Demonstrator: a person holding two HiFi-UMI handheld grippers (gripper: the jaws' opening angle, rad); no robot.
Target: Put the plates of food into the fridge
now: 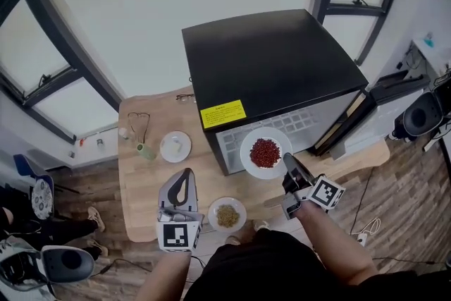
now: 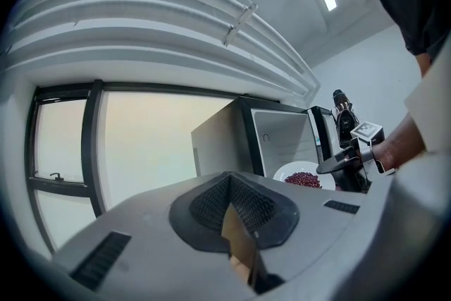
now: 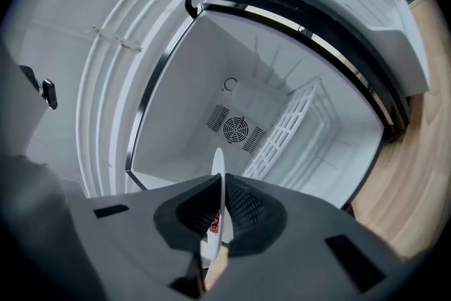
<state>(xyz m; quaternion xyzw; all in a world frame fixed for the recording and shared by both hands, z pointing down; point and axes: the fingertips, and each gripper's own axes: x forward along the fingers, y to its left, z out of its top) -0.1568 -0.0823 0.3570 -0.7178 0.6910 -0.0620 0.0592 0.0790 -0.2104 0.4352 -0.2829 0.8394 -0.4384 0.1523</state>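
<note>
The right tool (image 1: 287, 160) pinches the rim of the plate of red beans (image 1: 246, 144) at the plate's 4 o'clock. The plate is round, so it has no long axis. It rides flat and face up in front of the open fridge (image 1: 268, 60), whose mouth lies at the plate's 12 o'clock. In the right gripper view the plate shows only as a thin edge running 12 to 6 between the pads, and most of it is hidden by the tool.

The left tool (image 1: 184, 176) looks pressed together and empty, though its tips are hard to make out. At its 3 o'clock a second plate of brownish food (image 1: 213, 211) sits on the counter (image 1: 141, 187). The fridge carries a yellow label (image 1: 223, 113), with print too small to read.
</note>
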